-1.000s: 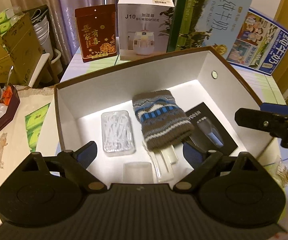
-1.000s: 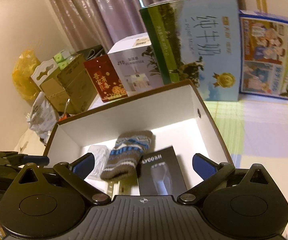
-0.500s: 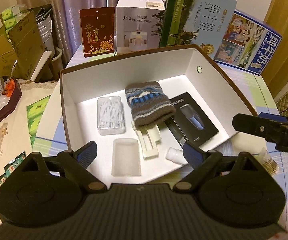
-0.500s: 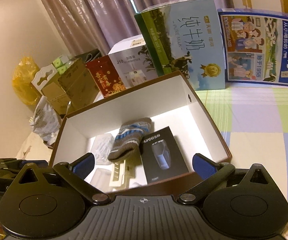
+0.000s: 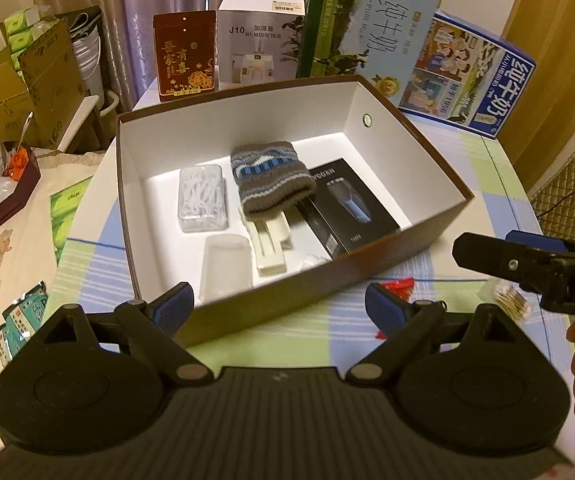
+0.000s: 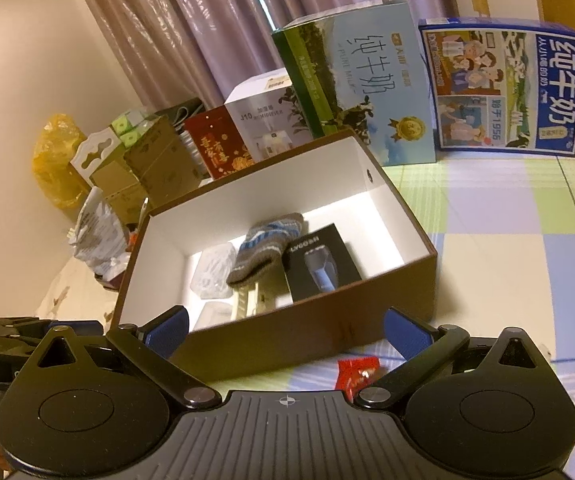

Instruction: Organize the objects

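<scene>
Several things lying in the brown box [image 5: 387,248] from the left wrist: knit sleeve [image 5: 271,178], floss pick case [image 5: 203,196], black carton [image 5: 347,212]; left gripper [image 5: 279,306] hanging empty above the near wall, jaws spread wide, likely clear for the next pick. Red packet [image 6: 357,374] seen from the right wrist on the bench just outside the box, close ahead of the right gripper [image 6: 287,332], jaws wide apart and empty, probably placed to reach it
</scene>
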The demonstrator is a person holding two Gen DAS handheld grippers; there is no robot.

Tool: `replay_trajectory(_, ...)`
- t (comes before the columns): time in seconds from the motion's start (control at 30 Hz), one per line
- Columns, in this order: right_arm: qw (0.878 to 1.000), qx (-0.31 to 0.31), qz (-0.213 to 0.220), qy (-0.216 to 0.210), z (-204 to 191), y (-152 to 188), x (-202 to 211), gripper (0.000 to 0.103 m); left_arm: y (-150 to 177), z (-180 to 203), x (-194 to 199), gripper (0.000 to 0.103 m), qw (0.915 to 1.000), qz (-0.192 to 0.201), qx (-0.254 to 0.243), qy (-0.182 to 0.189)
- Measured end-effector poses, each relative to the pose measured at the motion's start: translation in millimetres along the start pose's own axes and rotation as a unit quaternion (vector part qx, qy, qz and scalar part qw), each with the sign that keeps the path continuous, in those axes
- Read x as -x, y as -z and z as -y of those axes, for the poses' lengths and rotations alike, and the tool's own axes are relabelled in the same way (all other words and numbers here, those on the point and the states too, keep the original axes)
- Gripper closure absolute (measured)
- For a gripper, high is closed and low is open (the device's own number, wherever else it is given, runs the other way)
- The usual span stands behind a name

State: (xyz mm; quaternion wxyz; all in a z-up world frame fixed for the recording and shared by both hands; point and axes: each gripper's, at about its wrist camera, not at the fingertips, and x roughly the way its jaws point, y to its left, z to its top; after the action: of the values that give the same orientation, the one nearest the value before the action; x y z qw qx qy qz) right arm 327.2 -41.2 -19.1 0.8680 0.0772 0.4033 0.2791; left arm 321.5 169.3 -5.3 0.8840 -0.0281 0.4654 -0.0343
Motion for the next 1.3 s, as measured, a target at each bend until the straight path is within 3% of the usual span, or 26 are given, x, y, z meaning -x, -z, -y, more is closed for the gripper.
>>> replay_trajectory(0.77, 0.999, 0.016, -0.026, 0.012, 24, 55, 56, 0.002, 58, 43, 24, 0.012, 0.9997, -0.024, 0.000, -0.004)
replay_trajectory(1.3, 0.998, 0.007, -0.044, 0.047, 63, 92, 88, 0.002, 98, 79, 27, 0.012, 0.9993, -0.033, -0.015, 0.001)
